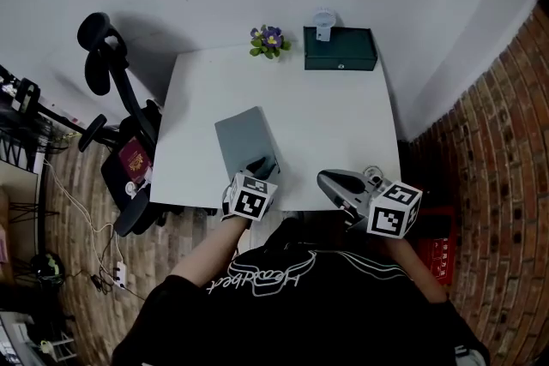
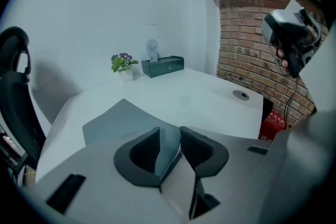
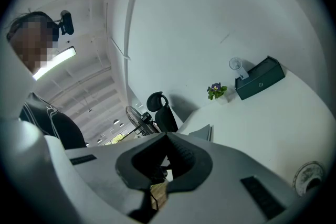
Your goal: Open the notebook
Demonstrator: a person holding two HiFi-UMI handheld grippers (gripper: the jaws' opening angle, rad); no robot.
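Note:
A grey notebook (image 1: 247, 140) lies on the white table (image 1: 343, 124), its near edge by the table's front. My left gripper (image 1: 260, 169) sits at that near edge. In the left gripper view the notebook (image 2: 115, 120) has its cover's near corner curled up between the two dark pads, and the left gripper (image 2: 169, 136) is shut on it. My right gripper (image 1: 330, 180) hovers at the table's front edge, to the right of the notebook, with nothing in it. In the right gripper view its jaws (image 3: 167, 139) meet at the tips; the notebook (image 3: 205, 132) shows beyond them.
A dark green box (image 1: 340, 49), a small white fan (image 1: 323, 23) and a potted flower (image 1: 269, 41) stand along the table's far edge. A round cable port (image 2: 241, 95) is near the front right corner. An office chair (image 1: 120, 116) stands left, a brick wall (image 1: 497, 150) right.

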